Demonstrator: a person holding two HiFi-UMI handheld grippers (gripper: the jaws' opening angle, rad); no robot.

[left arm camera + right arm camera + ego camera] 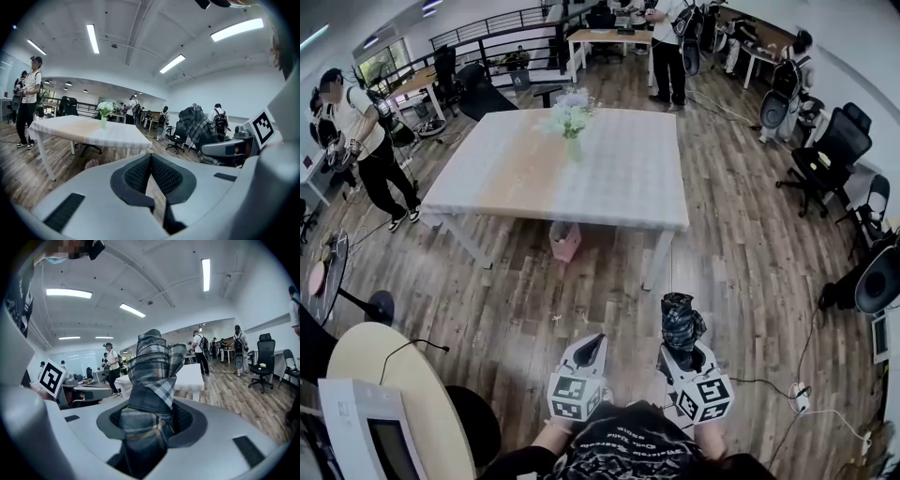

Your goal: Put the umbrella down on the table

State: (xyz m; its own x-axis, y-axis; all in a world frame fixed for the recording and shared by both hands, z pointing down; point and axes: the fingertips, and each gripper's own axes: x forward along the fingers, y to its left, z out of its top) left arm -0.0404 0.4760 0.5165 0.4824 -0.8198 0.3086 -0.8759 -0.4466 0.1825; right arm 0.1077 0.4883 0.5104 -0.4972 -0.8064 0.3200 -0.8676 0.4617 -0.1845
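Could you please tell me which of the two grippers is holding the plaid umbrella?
The right gripper: its fingers clamp the folded plaid umbrella, while the left gripper has its fingers together with nothing between them.

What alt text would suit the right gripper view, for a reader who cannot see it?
The right gripper grips a folded plaid umbrella between its jaws, filling the view's centre. Behind it are a white table, people standing, and office chairs on a wooden floor.

We've got the folded umbrella (682,330), dark grey plaid and all bunched up, clamped in our right gripper (682,354) and poking forward, well short of the pale table (619,187) ahead of us.
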